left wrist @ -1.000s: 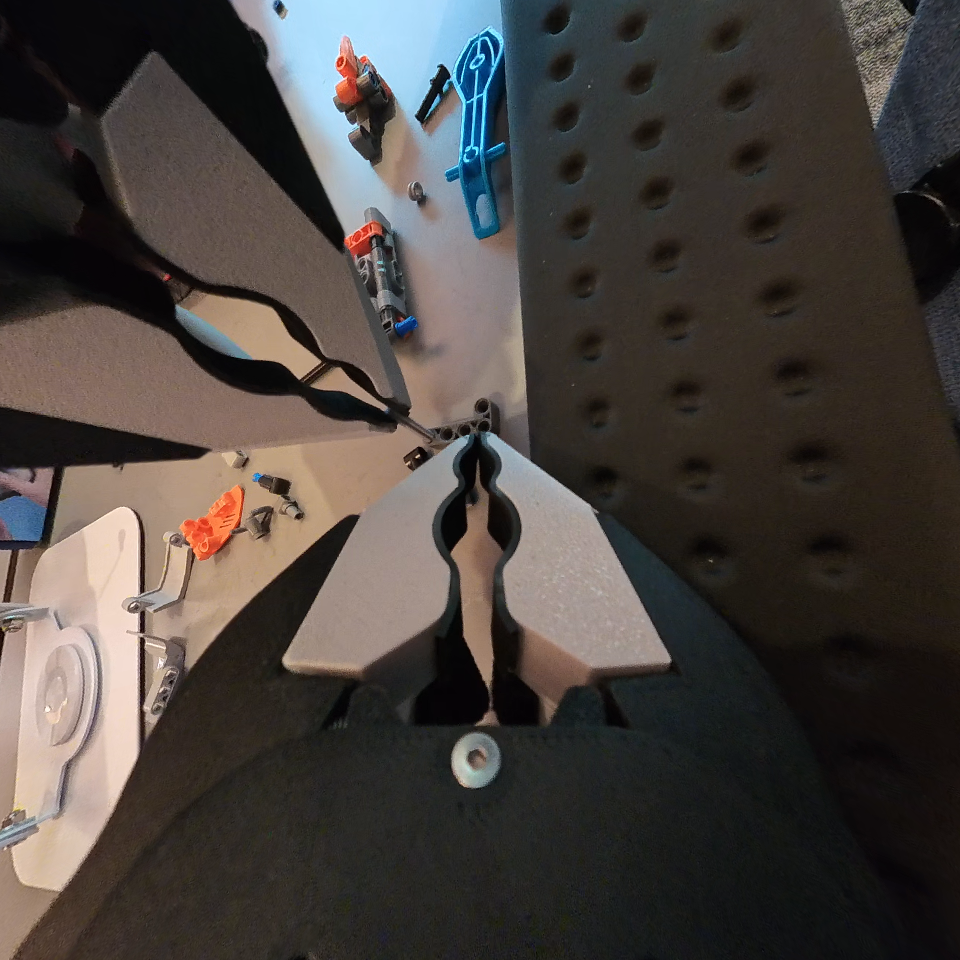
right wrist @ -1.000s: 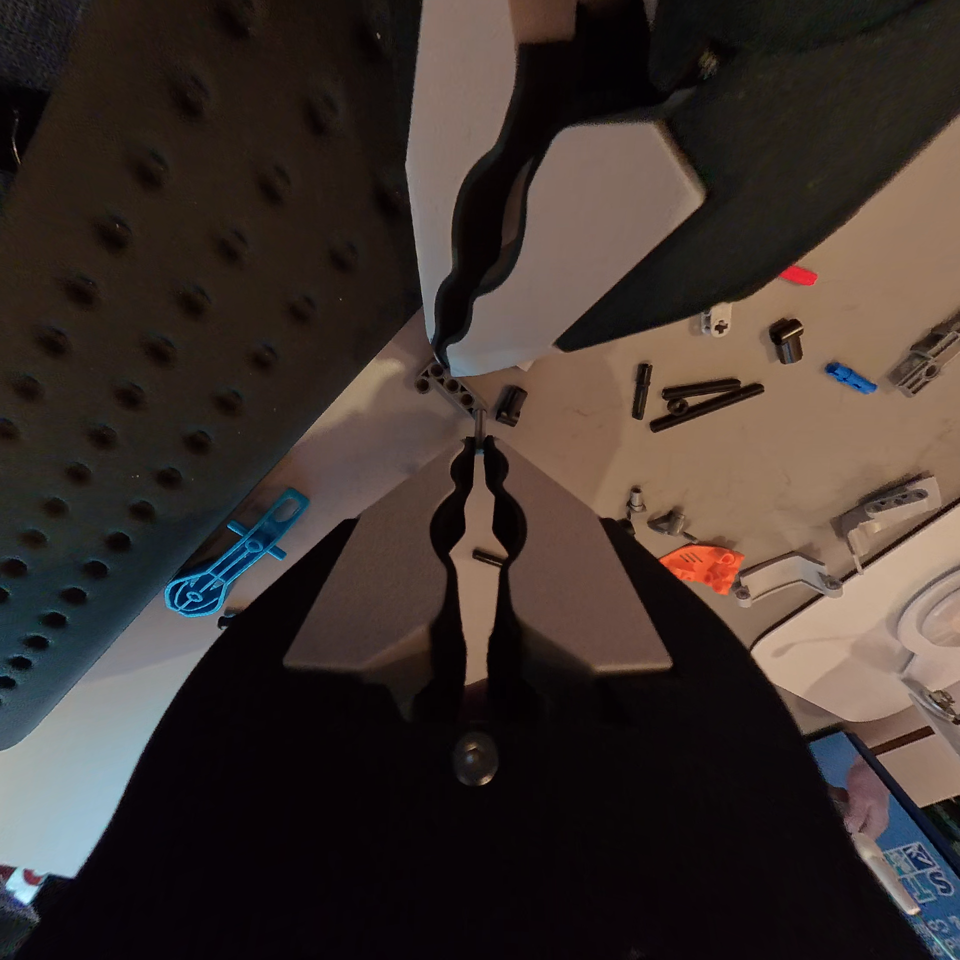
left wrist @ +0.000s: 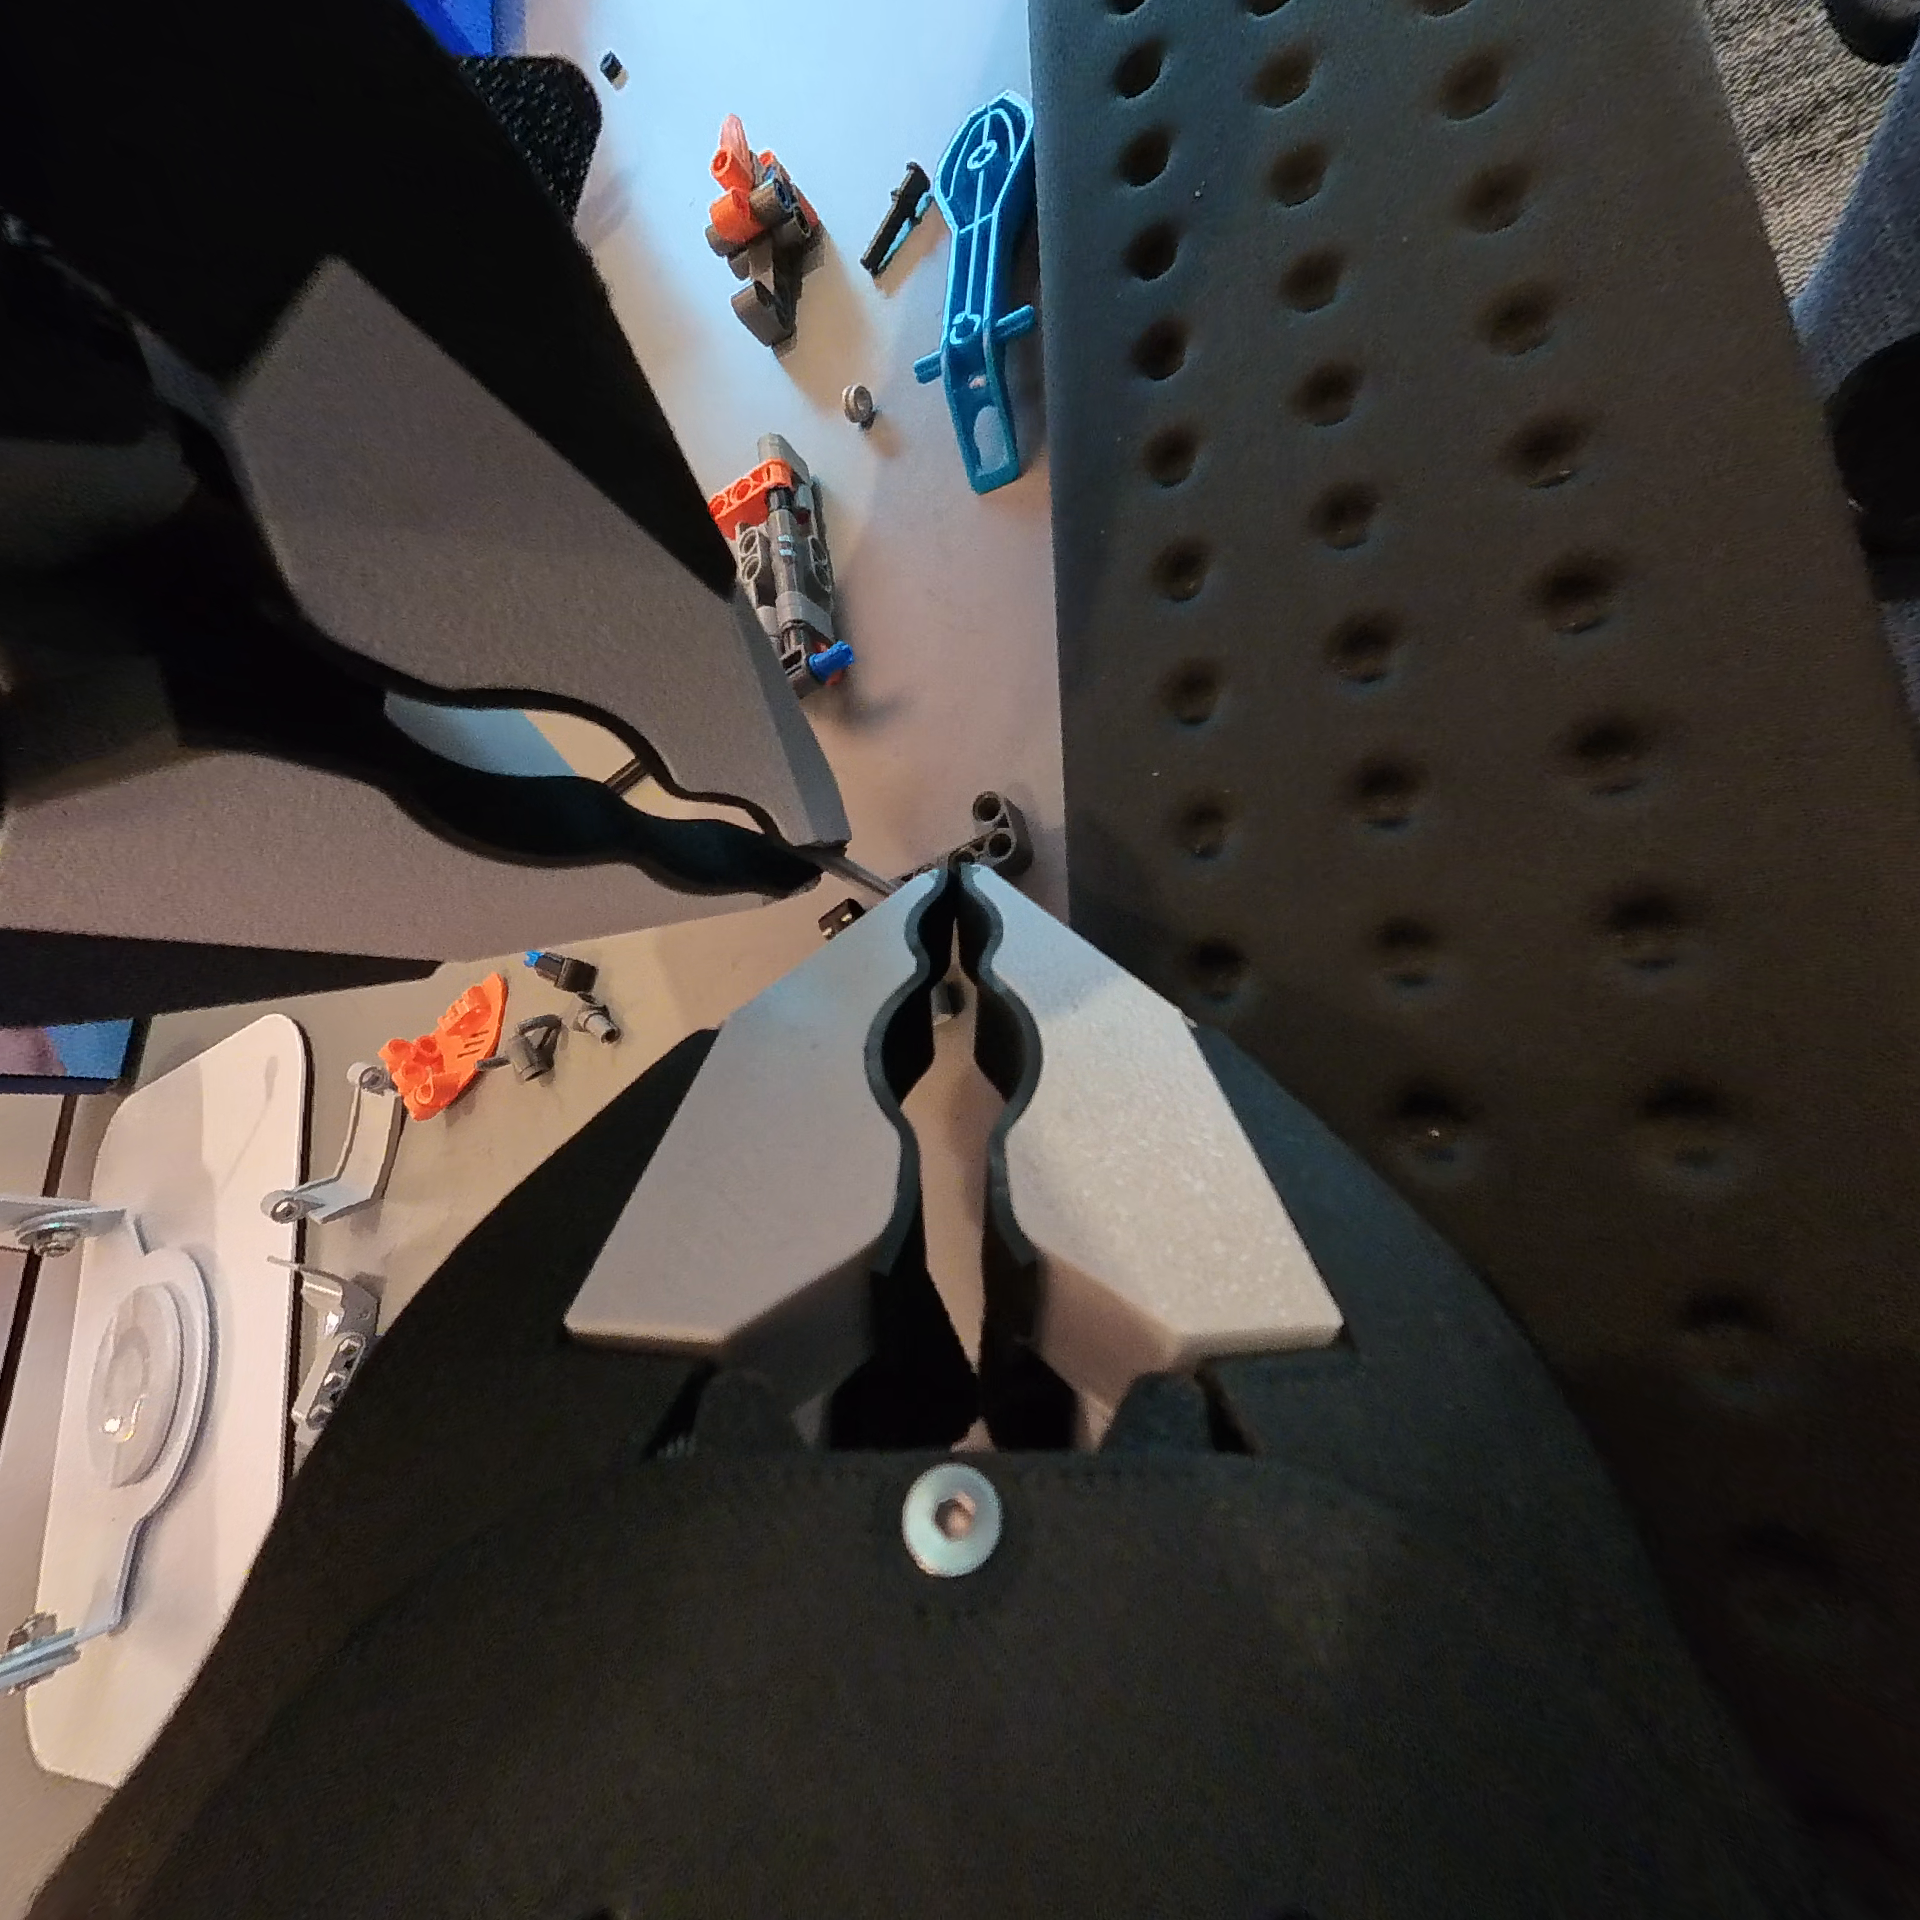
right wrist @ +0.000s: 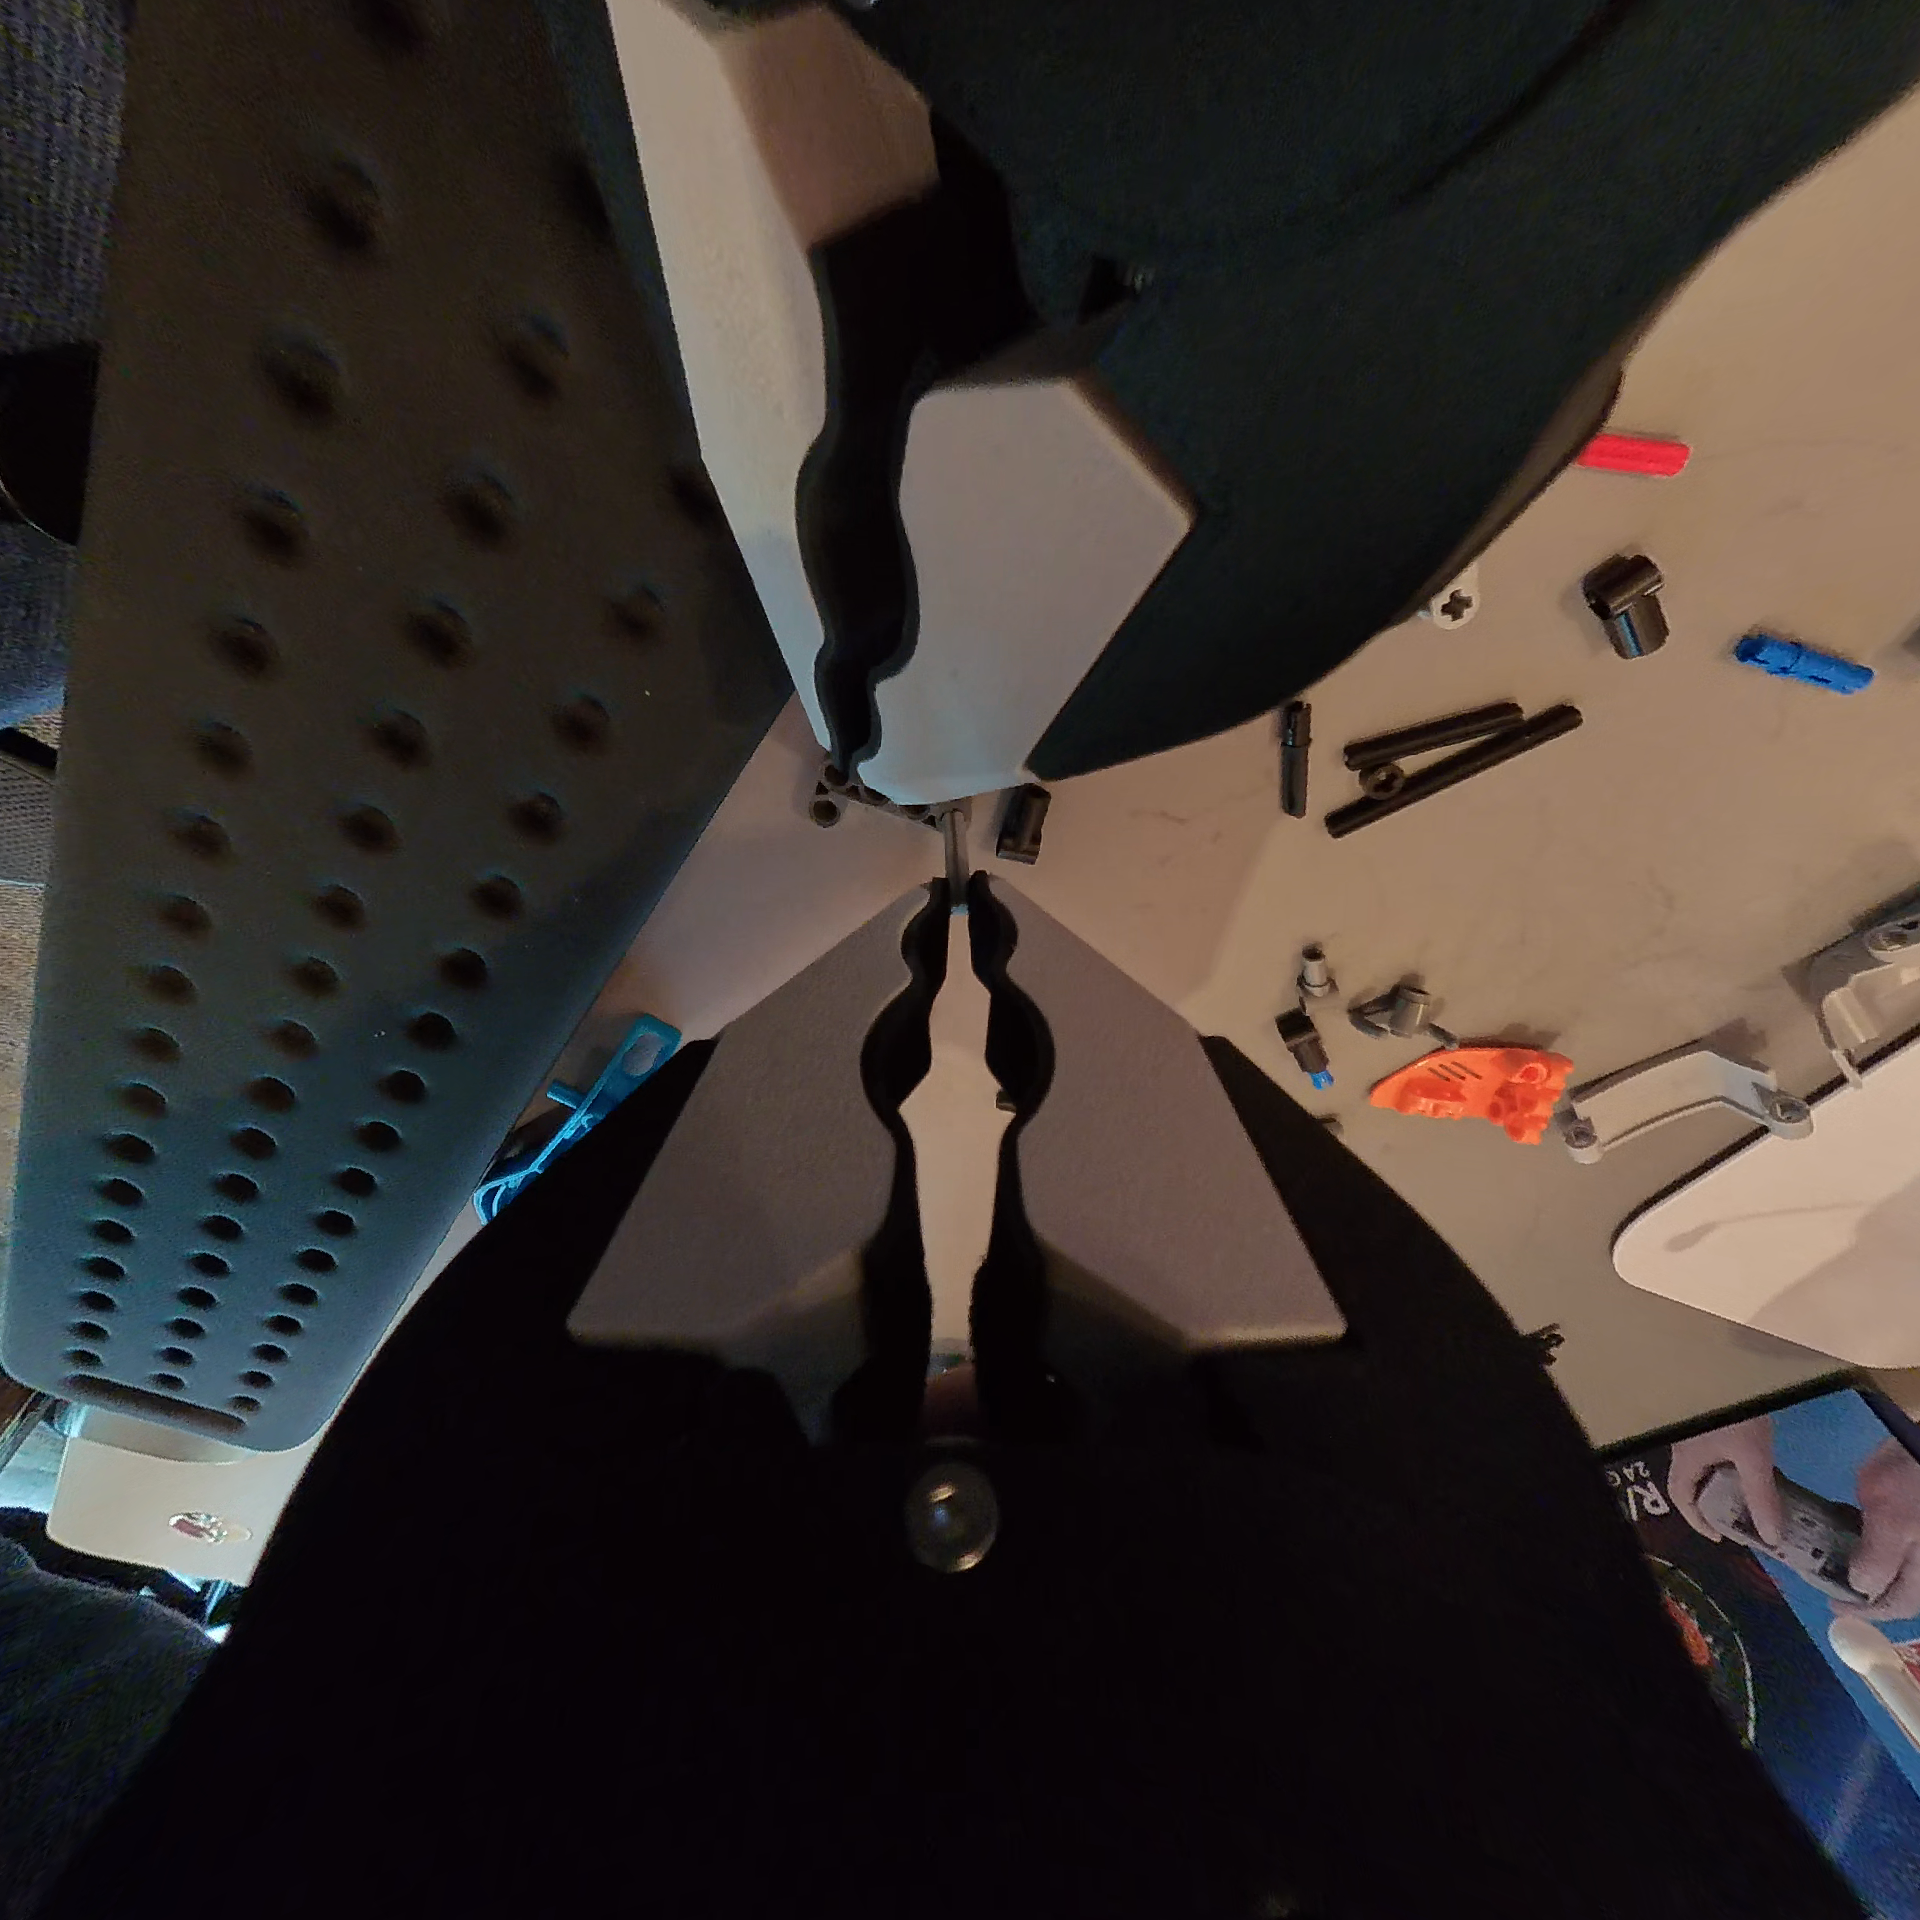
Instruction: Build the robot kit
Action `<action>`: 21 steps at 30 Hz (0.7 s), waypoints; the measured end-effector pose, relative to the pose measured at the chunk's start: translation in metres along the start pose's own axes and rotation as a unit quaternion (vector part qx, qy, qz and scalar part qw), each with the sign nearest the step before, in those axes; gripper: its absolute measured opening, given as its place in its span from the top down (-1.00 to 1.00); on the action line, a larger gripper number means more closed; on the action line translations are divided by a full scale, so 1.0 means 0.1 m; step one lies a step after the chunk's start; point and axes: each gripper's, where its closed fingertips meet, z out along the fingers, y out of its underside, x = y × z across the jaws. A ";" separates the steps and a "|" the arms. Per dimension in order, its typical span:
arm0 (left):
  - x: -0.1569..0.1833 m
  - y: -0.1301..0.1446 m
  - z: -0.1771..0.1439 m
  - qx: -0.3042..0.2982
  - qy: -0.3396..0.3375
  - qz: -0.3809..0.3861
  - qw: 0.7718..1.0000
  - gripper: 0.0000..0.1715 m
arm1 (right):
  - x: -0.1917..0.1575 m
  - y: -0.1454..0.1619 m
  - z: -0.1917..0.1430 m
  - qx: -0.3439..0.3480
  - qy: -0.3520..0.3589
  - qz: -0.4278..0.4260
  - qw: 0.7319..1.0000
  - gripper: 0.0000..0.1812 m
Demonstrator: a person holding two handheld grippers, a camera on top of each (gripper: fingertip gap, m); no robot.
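Both grippers meet tip to tip over the table [right wrist: 1299, 914]. Left gripper [left wrist: 951, 881] is pinched shut on a small dark beam with holes [left wrist: 992, 831] at twelve o'clock of its tips; right gripper [right wrist: 958, 891] is clamped on a thin grey pin [right wrist: 954, 836] pointing at that beam. With such shallow holds, any misalignment could twist the pin loose or drop the beam among the black rods [right wrist: 1444, 764] at three o'clock.
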 end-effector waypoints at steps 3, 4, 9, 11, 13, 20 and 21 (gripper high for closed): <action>0.00 0.00 0.00 0.000 0.000 0.000 1.000 1.00 | 0.00 0.00 0.00 0.001 0.003 0.001 1.000 1.00; -0.01 0.00 0.00 0.000 -0.003 0.003 1.000 1.00 | 0.00 0.01 0.00 0.000 0.006 0.001 1.000 1.00; -0.07 -0.11 -0.02 0.025 -0.024 0.005 0.999 1.00 | 0.02 0.11 0.01 -0.005 0.012 0.018 1.000 1.00; -0.06 -0.12 0.03 0.019 -0.021 0.013 1.000 1.00 | 0.05 0.18 0.01 -0.014 0.018 0.027 0.999 1.00; -0.07 -0.12 0.07 0.014 -0.015 0.013 1.000 1.00 | 0.07 0.25 0.01 -0.021 0.020 0.034 0.999 1.00; -0.19 0.01 0.24 -0.028 -0.005 0.010 1.000 1.00 | 0.16 0.44 0.02 -0.043 0.030 0.056 0.997 1.00; -0.20 0.01 0.25 -0.026 -0.003 0.003 1.000 1.00 | 0.17 0.45 0.02 -0.045 0.029 0.057 0.997 1.00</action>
